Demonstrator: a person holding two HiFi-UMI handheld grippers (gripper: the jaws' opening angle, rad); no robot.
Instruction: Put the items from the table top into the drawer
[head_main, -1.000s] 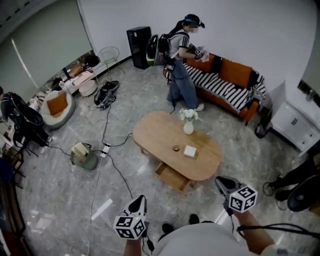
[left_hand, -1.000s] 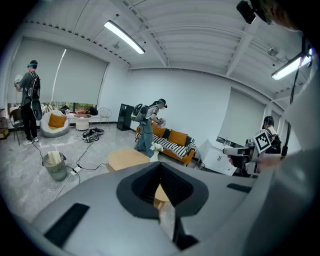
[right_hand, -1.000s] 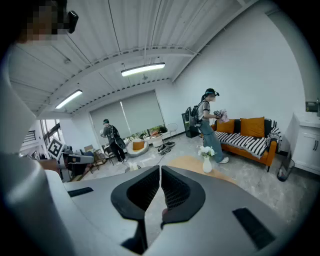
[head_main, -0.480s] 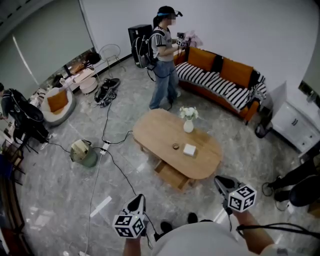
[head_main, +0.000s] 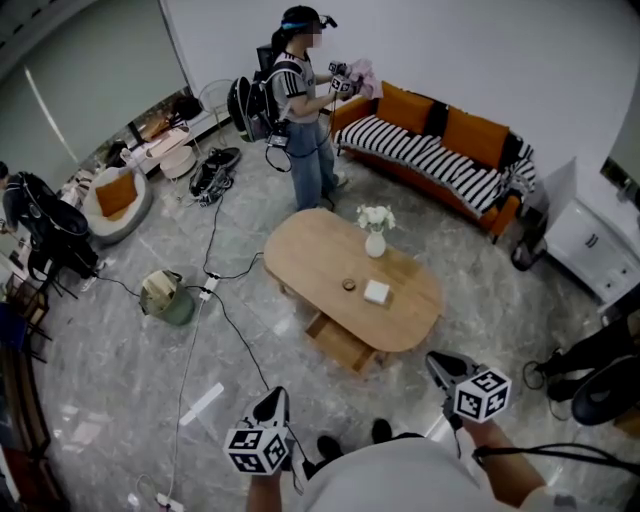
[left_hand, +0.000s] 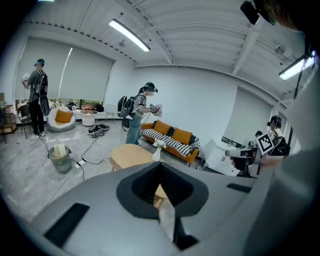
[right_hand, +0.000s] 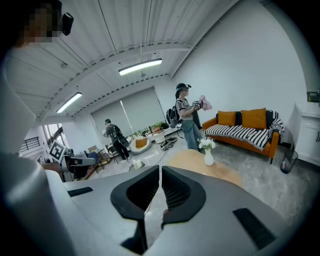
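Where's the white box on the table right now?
In the head view, the white box lies midway along the wooden table, right of a small round item, this side of the flower vase.

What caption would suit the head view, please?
Left tool and right tool, both empty, face a table holding vase and box.

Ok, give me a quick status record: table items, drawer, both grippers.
table: holds vase of white flowers, small round dark item, white square box
drawer: pulled out under the table's near side
left gripper: fingers together, empty, short of the table
right gripper: fingers together, empty, short of the table
progress: nothing picked up yet
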